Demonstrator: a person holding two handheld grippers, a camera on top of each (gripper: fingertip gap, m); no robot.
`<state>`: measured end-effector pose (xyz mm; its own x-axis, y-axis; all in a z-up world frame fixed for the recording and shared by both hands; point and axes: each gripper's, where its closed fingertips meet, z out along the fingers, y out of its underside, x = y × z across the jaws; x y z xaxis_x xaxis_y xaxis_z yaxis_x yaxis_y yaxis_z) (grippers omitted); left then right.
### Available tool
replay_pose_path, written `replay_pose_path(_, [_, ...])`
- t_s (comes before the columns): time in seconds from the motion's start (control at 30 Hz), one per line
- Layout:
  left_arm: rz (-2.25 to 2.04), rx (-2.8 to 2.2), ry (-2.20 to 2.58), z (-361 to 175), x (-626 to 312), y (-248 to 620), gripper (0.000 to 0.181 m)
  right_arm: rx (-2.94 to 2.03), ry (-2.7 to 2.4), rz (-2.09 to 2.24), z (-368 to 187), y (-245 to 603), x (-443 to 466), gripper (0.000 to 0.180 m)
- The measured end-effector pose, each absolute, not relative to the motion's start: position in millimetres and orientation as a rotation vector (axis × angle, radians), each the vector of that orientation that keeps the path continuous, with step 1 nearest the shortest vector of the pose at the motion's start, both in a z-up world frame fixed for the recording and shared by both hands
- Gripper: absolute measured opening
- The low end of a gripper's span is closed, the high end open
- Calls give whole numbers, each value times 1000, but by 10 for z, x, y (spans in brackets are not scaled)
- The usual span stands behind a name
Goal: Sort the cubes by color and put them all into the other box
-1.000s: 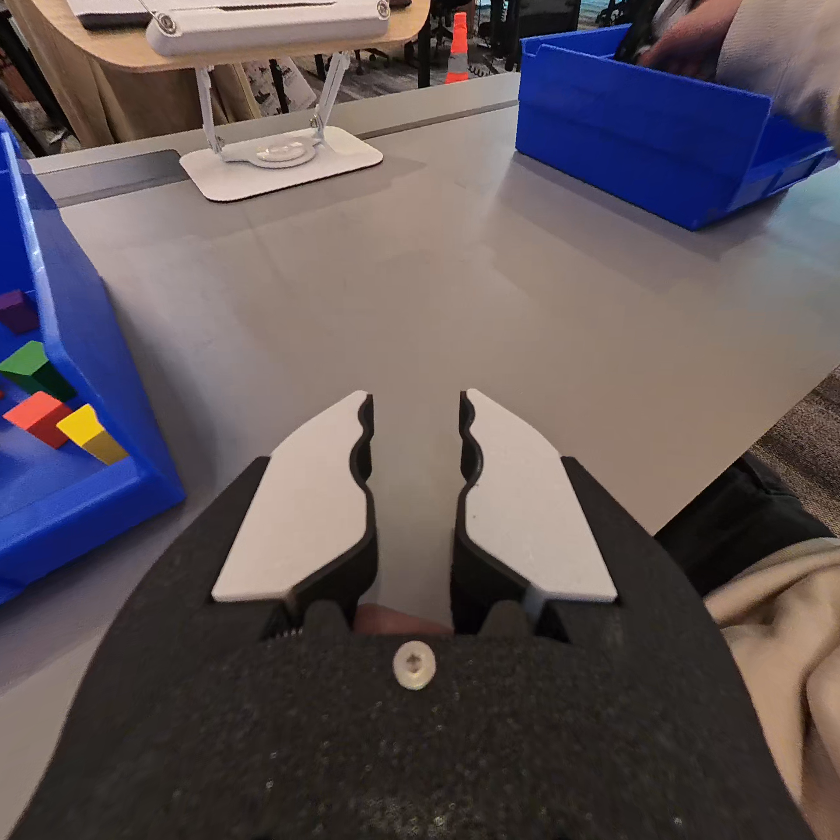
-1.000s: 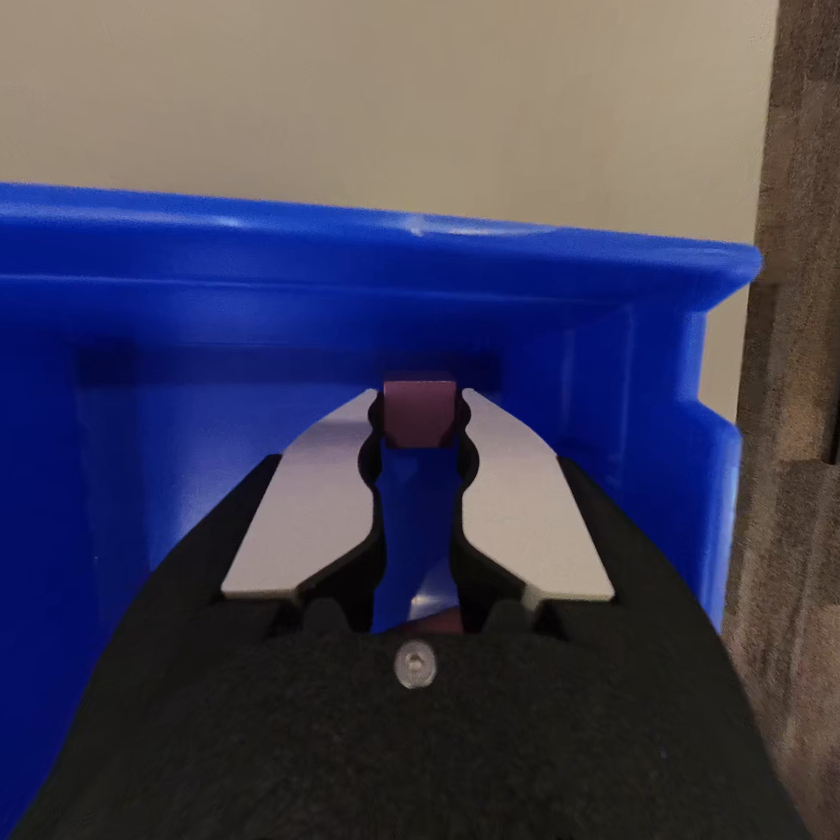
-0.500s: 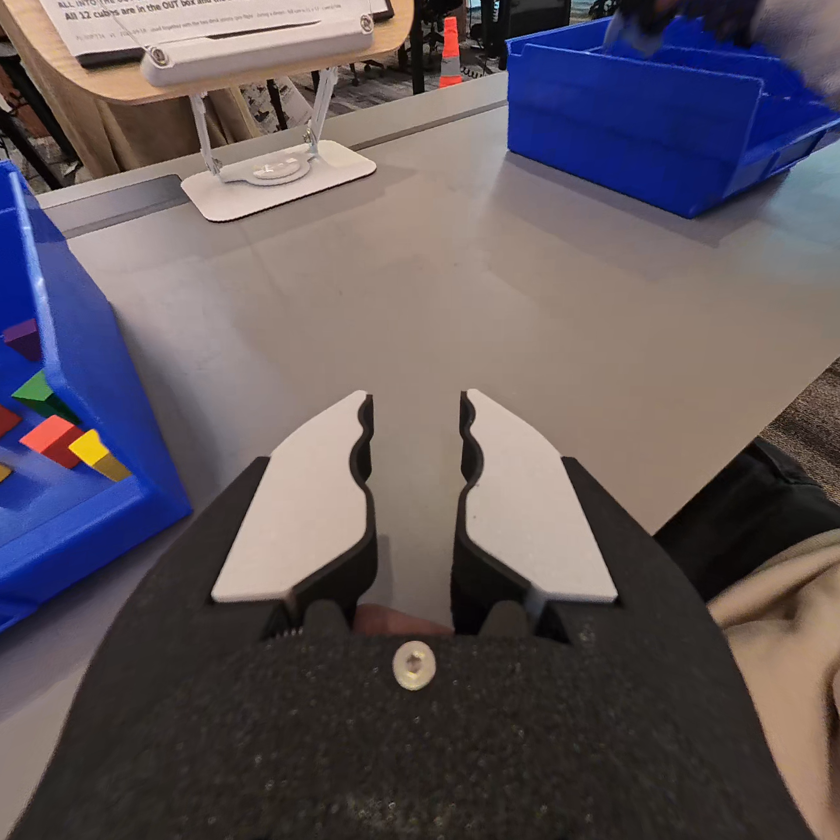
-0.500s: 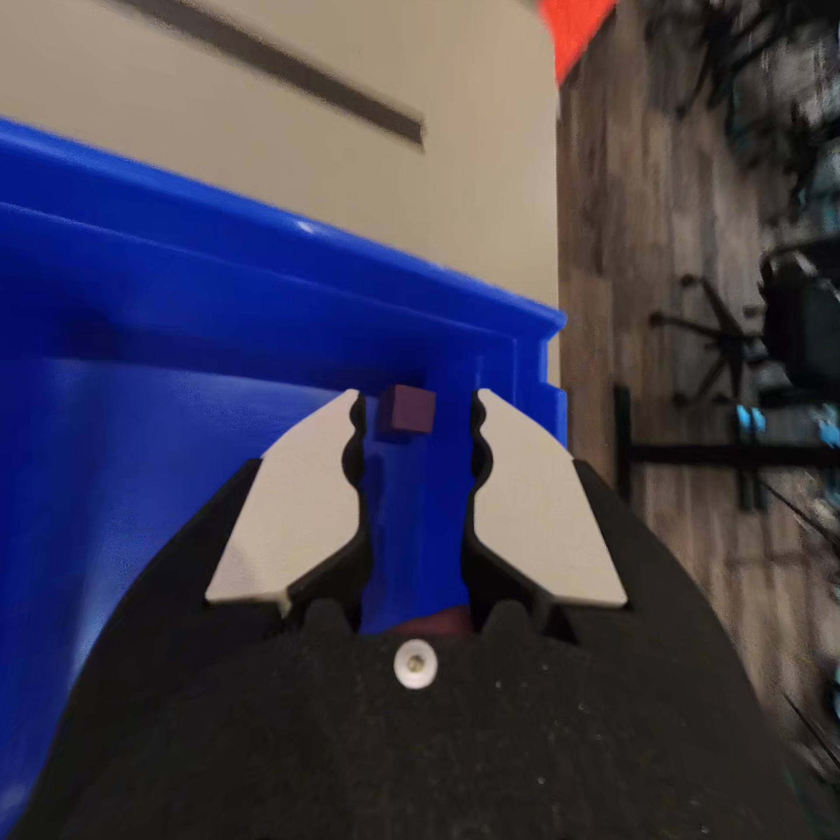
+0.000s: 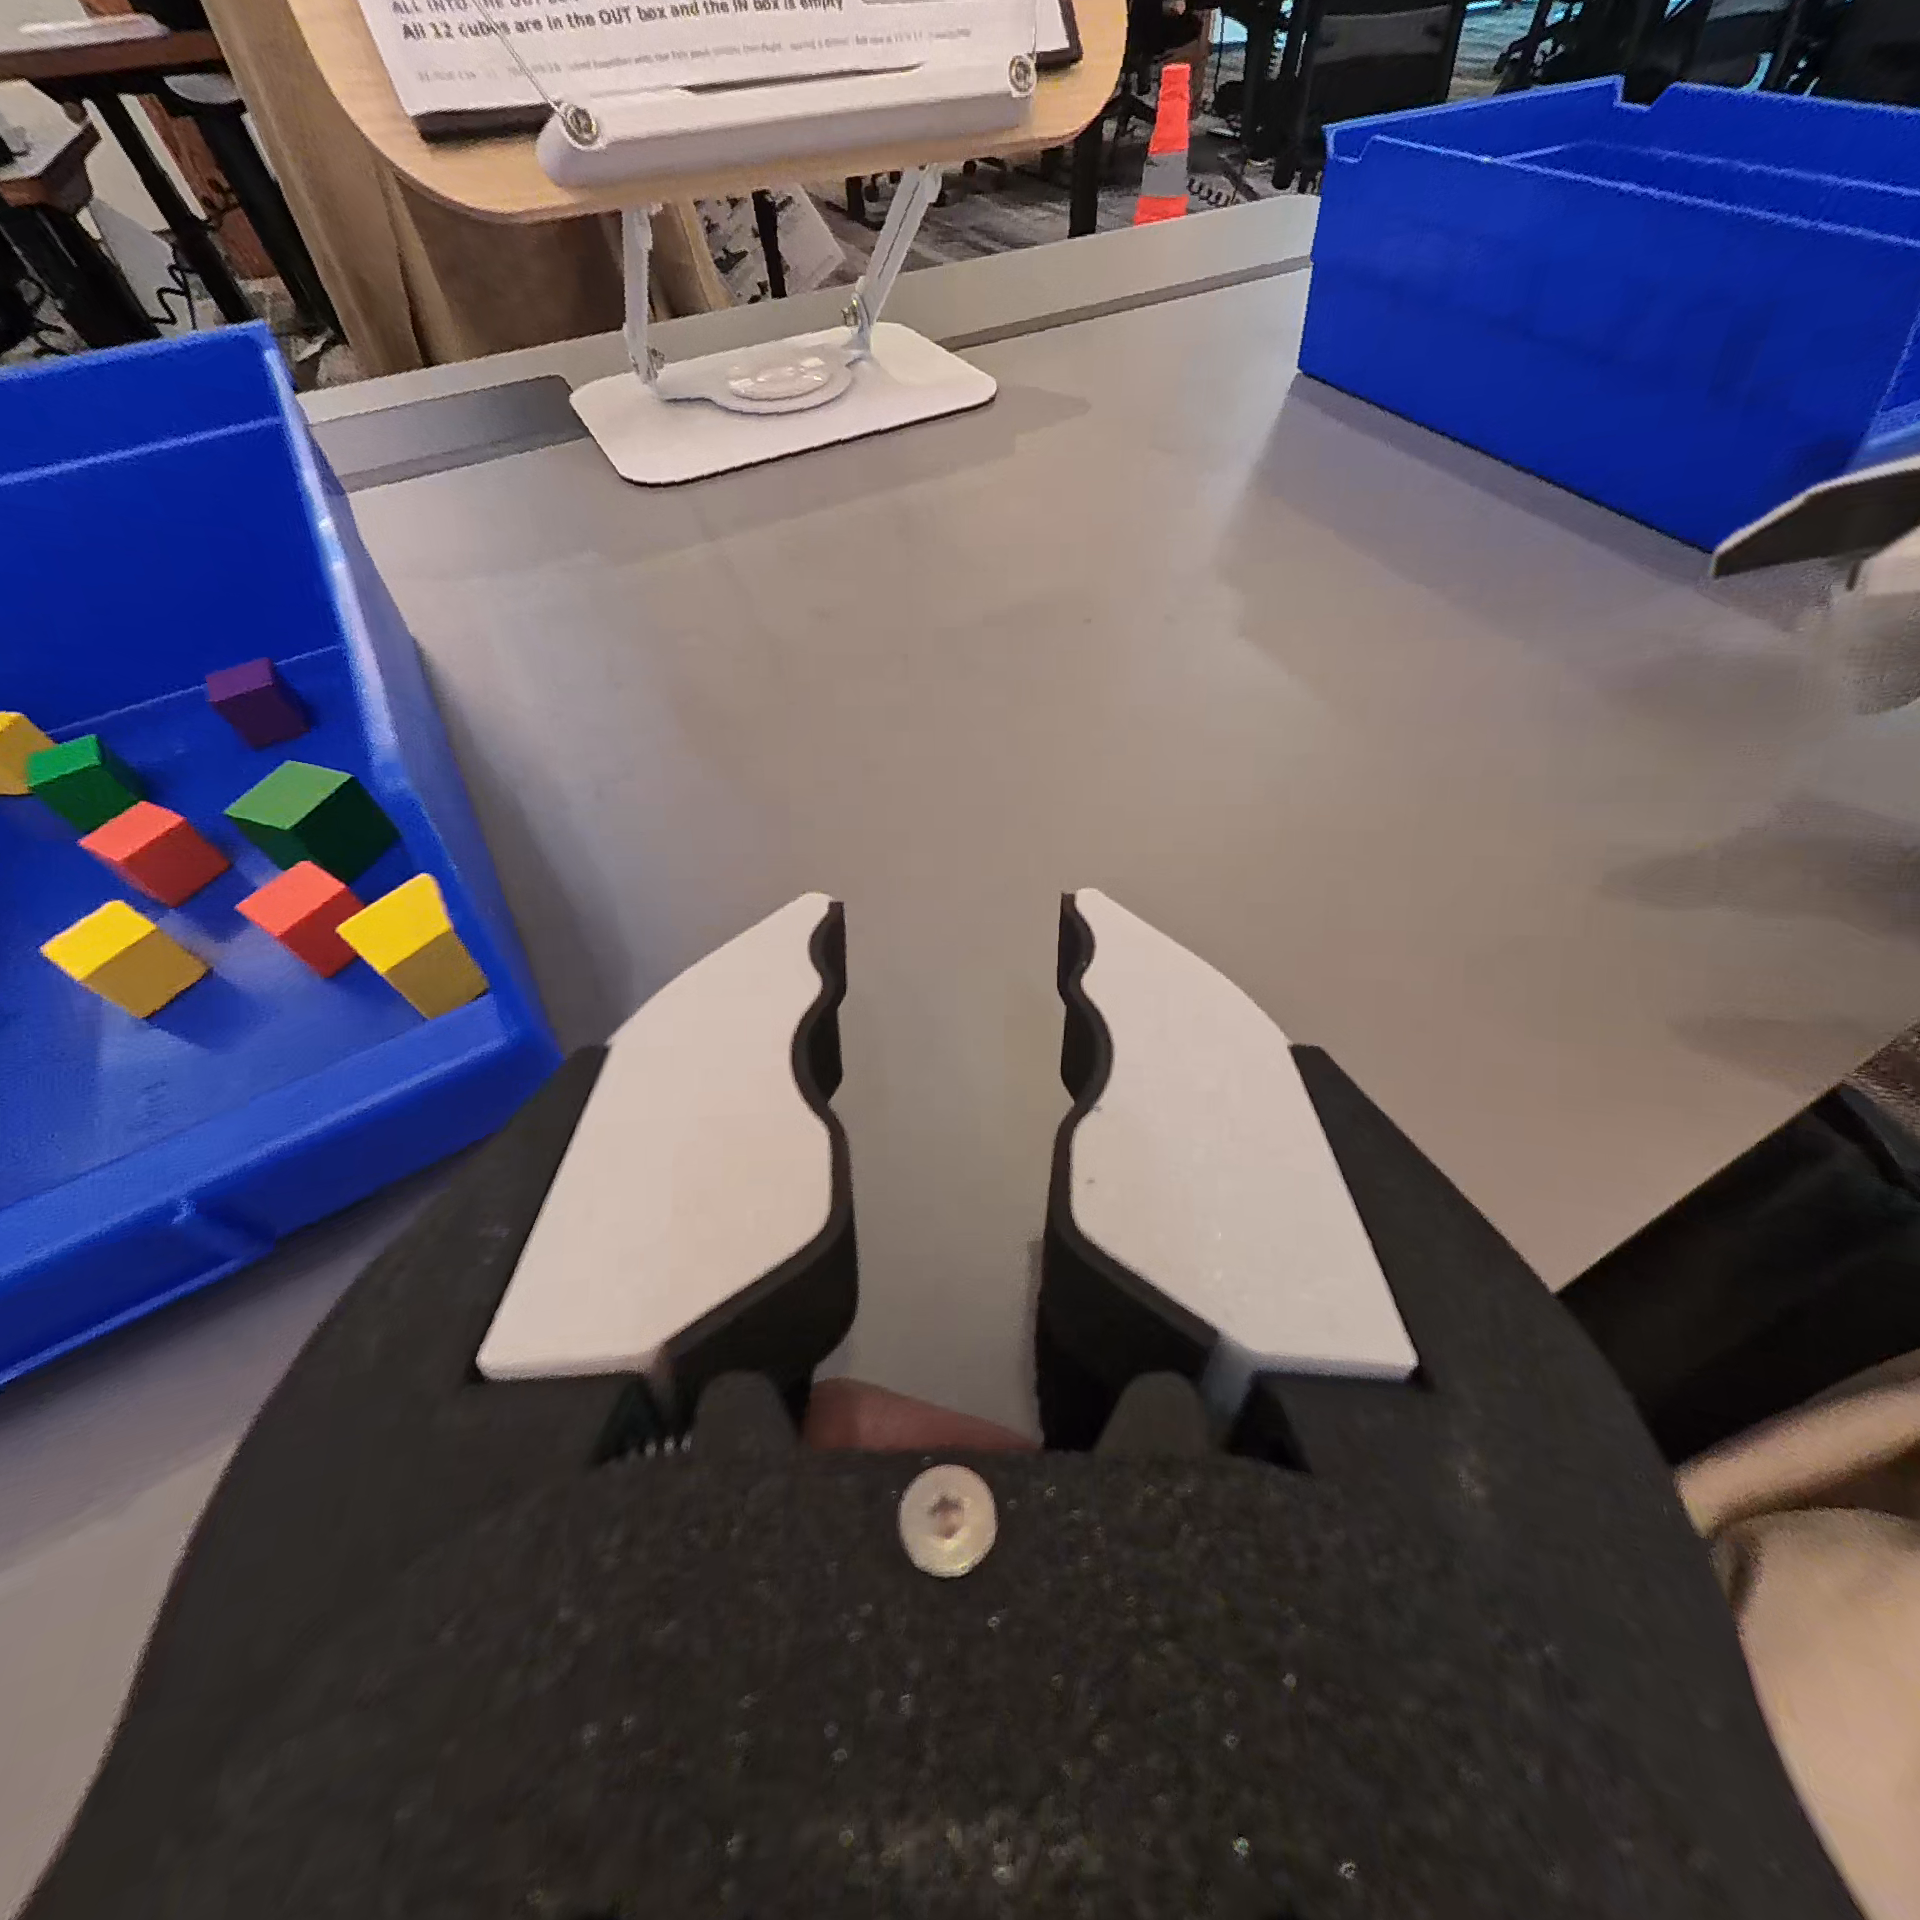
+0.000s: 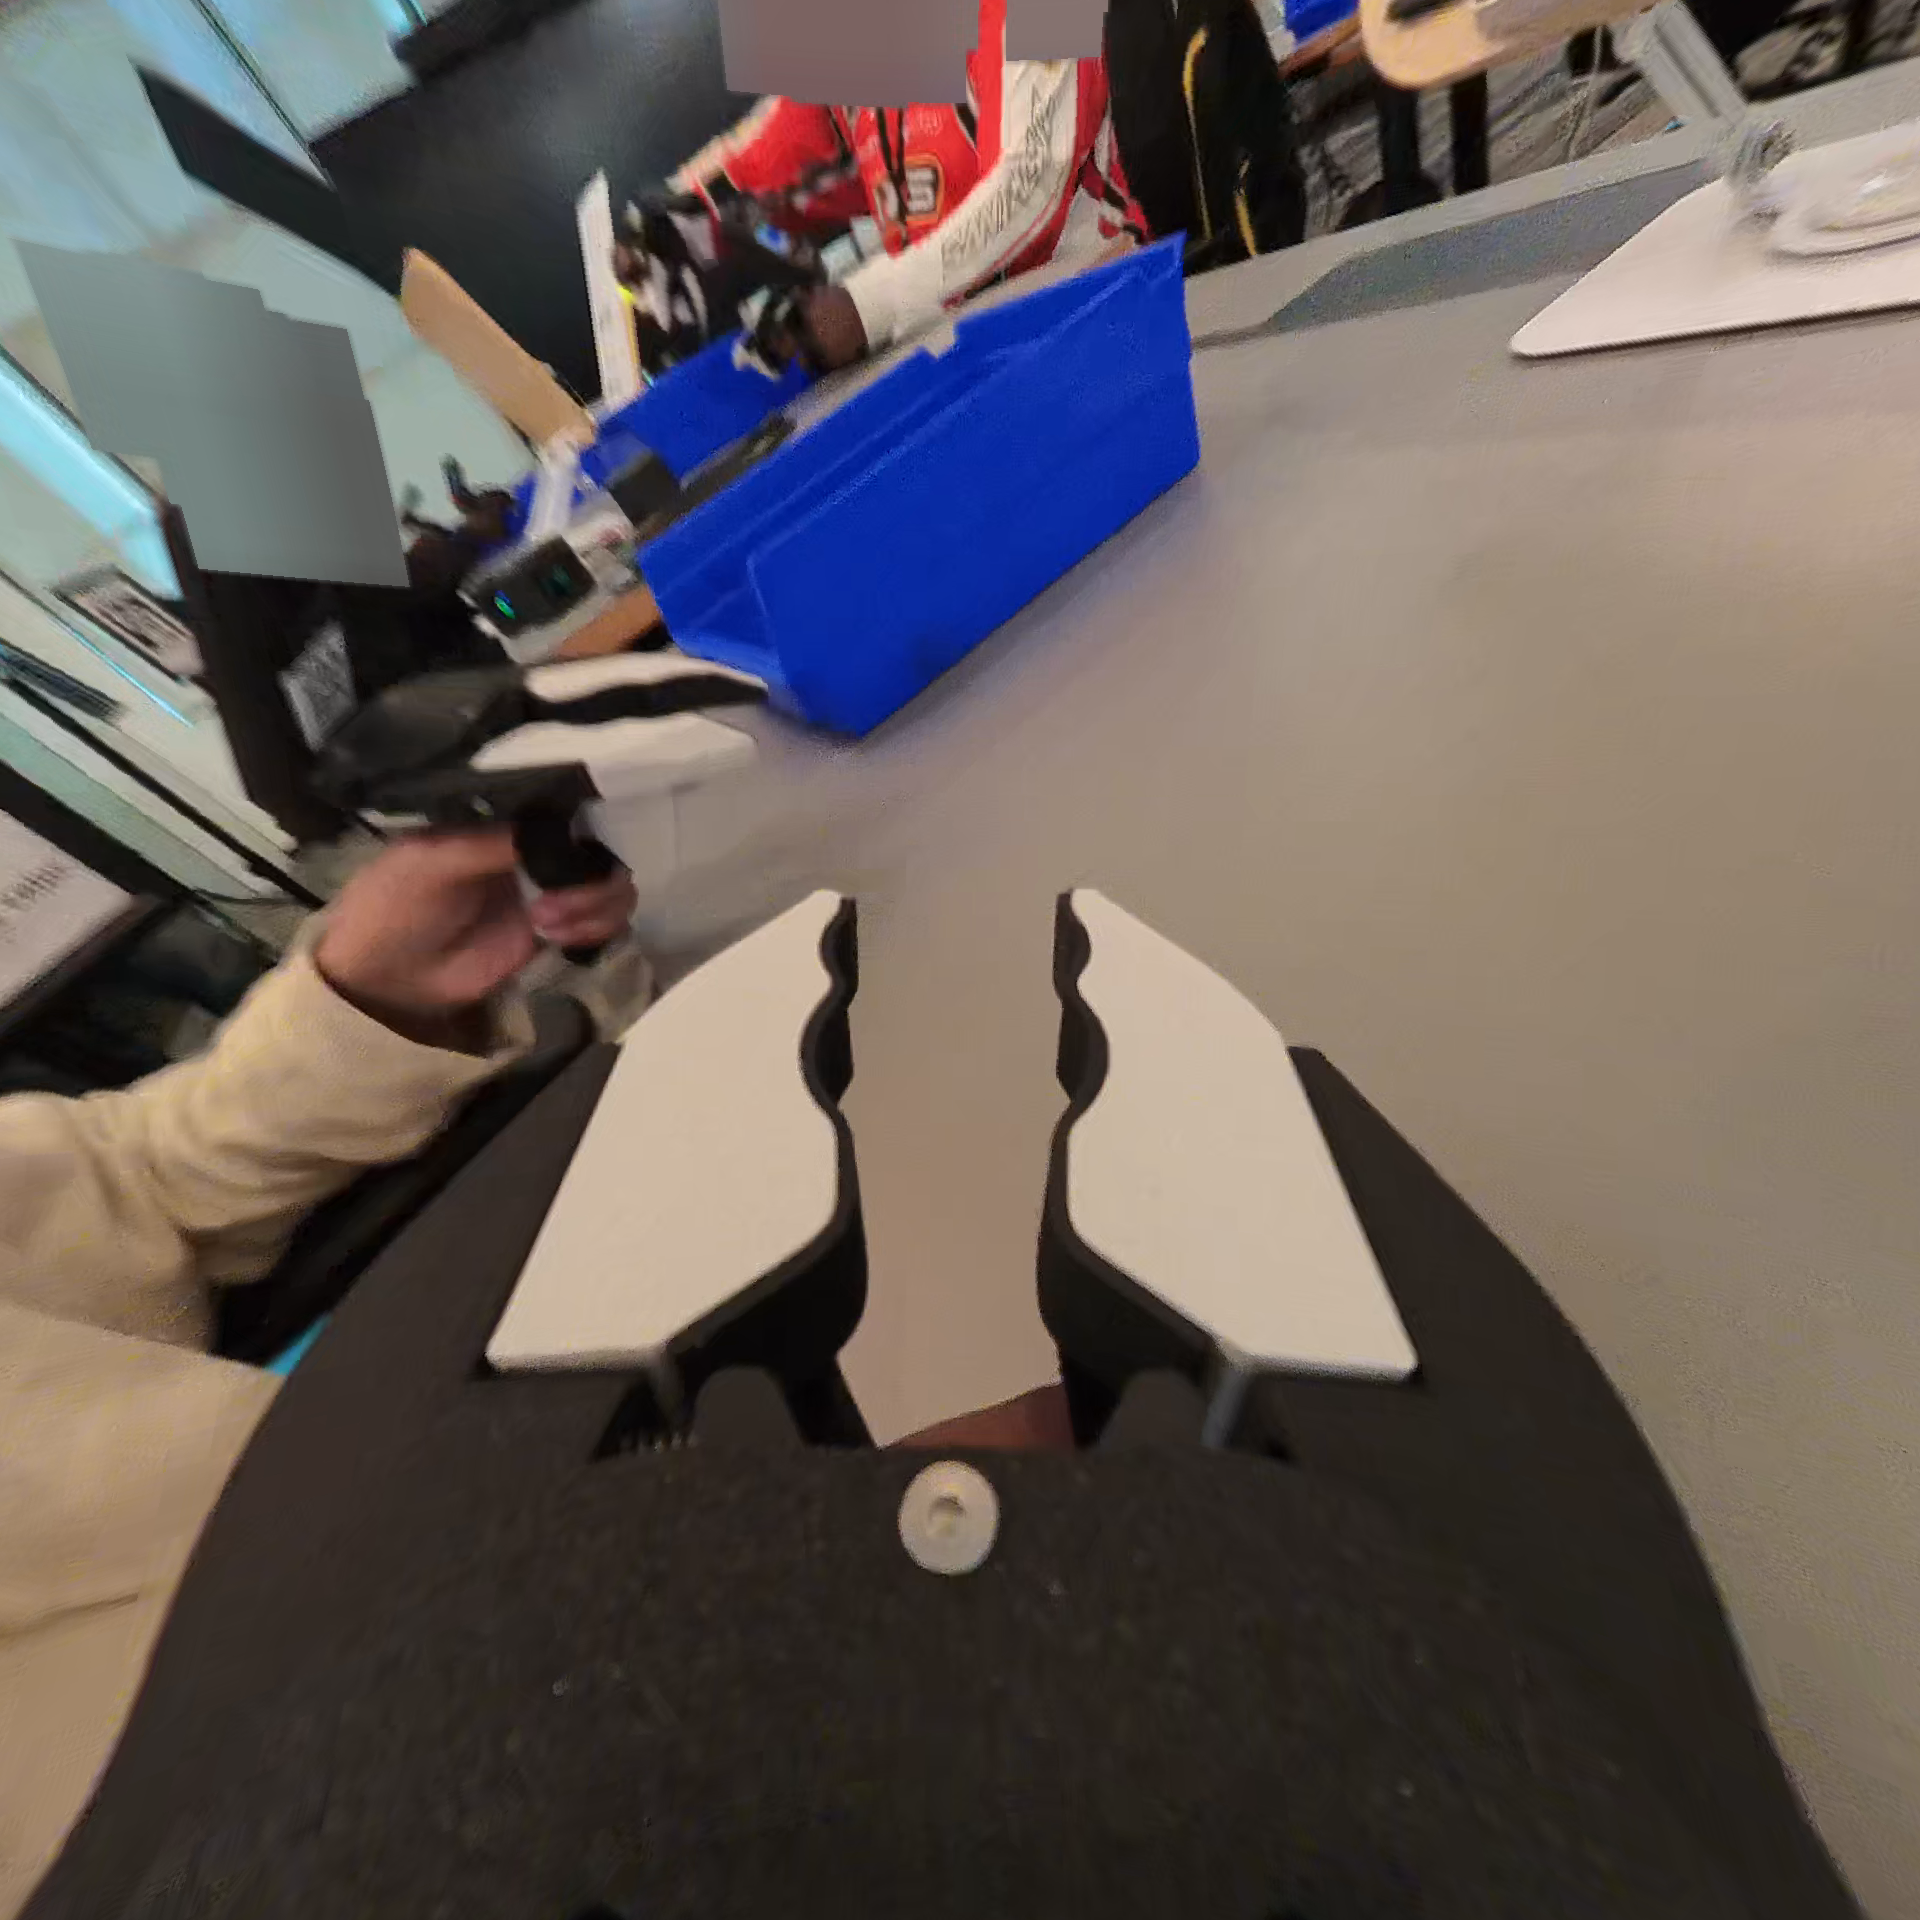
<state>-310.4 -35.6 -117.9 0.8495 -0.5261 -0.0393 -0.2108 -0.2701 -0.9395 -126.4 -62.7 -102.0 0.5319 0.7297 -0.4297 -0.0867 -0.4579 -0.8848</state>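
Note:
In the left wrist view, the blue box (image 5: 343, 582) on the left holds several cubes: one purple (image 5: 255, 701), two green (image 5: 312, 816), two red (image 5: 301, 914) and yellow ones (image 5: 416, 940). The other blue box (image 5: 1610, 312) stands at the far right, its inside hidden. My left gripper (image 5: 951, 914) is open and empty over the bare table, to the right of the cube box. My right gripper (image 6: 956, 914) is open and empty over the table; it also shows blurred at the right edge (image 5: 1808, 530). The right wrist view shows the cube box's wall (image 6: 935, 499) and the left gripper (image 6: 717, 707) held in a hand.
A white document stand (image 5: 779, 400) stands at the back middle of the grey table (image 5: 1039, 675). The table's near edge runs at the lower right. A cream sleeve (image 6: 156, 1164) is at the left. Another person works at blue boxes on a table behind. About 20 centimetres separates my left fingertips from my right.
My right gripper opened and let go of the purple cube inside the right box, then swung out and left over the table. My left gripper shifted so that more of the cube box shows.

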Motion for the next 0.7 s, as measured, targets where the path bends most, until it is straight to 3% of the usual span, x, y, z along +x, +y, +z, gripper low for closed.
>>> replay_pose_path(0.13, [-275, -1855, 612, -1125, -3182, -378, 39, -1809, -547, 1003, -1049, -612, -1229, 36])
replay_pose_path(0.27, [-210, -1845, 789, -743, -3479, -316, 37, -1820, -570, 991, -1075, -622, -1228, 37])
replay_pose_path(0.37, [-66, -2050, 1023, -673, -3954, 34, 43, -1815, -586, 995, -1065, -640, -1247, 36])
replay_pose_path(0.43, [67, -2073, 1190, -630, -4201, 507, 38, -1815, -601, 1004, -1066, -642, -1277, 35])
replay_pose_path(0.7, [226, -2183, 1724, -1376, -4539, 1902, 38, -1832, -634, 965, -1117, -647, -1296, 35])
